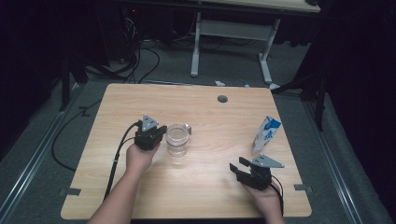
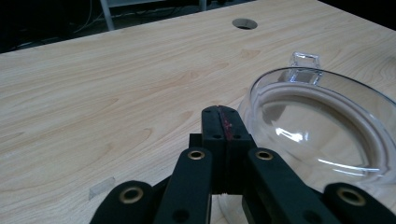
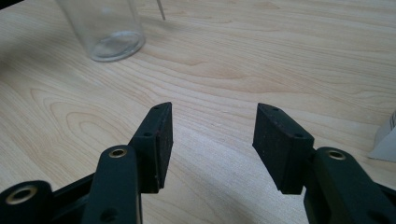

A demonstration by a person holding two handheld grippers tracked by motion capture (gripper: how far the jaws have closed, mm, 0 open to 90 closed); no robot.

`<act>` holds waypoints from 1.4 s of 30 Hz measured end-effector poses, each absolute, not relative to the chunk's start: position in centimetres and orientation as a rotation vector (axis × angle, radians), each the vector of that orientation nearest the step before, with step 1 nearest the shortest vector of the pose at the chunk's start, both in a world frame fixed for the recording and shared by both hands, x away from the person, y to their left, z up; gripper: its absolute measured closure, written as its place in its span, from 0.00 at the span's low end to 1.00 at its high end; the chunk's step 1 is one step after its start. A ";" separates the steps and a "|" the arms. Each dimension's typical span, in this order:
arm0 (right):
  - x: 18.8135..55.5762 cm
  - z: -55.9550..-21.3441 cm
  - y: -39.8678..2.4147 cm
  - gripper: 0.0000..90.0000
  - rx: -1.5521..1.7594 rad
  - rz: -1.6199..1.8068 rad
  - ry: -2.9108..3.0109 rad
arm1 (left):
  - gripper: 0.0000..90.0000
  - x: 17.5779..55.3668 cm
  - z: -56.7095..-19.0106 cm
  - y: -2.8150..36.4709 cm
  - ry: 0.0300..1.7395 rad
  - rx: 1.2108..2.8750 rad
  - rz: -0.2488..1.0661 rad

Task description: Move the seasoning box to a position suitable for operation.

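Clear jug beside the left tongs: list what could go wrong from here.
1. The left tongs are shut right beside the jug, apparently gripping nothing; a push from them could slide or tip the empty, light-looking jug.
2. The carton stands tall and narrow near the table's right edge; the open right tongs could knock it over on approach.

Two black handheld grippers: left gripper (image 1: 157, 134), right gripper (image 1: 238, 166). Grey three-cornered plate (image 1: 149, 123) atop each, black cable (image 1: 116, 156) trailing from each. Brass-ringed pivot holes (image 2: 196, 154) on linkage arms. Flat rectangular pads (image 3: 280, 140); red streak along left pad seam. Bare forearms, no sleeves.
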State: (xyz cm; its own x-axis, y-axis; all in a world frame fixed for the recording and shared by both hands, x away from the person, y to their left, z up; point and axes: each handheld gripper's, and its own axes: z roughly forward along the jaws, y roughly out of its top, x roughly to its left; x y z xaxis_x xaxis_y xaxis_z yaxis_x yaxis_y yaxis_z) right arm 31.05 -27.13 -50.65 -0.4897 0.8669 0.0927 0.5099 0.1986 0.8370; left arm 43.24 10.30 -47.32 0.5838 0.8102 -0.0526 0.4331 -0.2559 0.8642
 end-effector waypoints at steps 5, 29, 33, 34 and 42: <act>31.1 -50.7 -27.1 0.53 1.285 1.208 2.081 | 1.00 41.9 -47.2 10.3 0.961 1.882 0.497; 31.0 -50.7 -26.9 0.53 1.276 1.198 2.088 | 1.00 40.9 -48.1 8.9 0.975 1.852 0.493; 31.0 -50.6 -27.1 0.53 1.282 1.202 2.083 | 1.00 40.5 -48.1 8.6 0.967 1.850 0.487; 31.0 -50.7 -27.1 0.53 1.283 1.201 2.082 | 1.00 40.4 -48.1 8.6 0.961 1.853 0.485; 30.9 -50.6 -26.9 0.53 1.270 1.197 2.085 | 1.00 38.8 -48.2 8.6 0.940 1.846 0.474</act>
State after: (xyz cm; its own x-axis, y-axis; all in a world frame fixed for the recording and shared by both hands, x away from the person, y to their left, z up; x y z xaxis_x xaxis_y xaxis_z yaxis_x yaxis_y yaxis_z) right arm 30.91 -26.91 -50.59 -0.4948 0.8654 0.0790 0.5043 0.2119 0.8371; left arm 38.84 8.57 -48.25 0.6256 0.7761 -0.0800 0.3963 -0.2277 0.8894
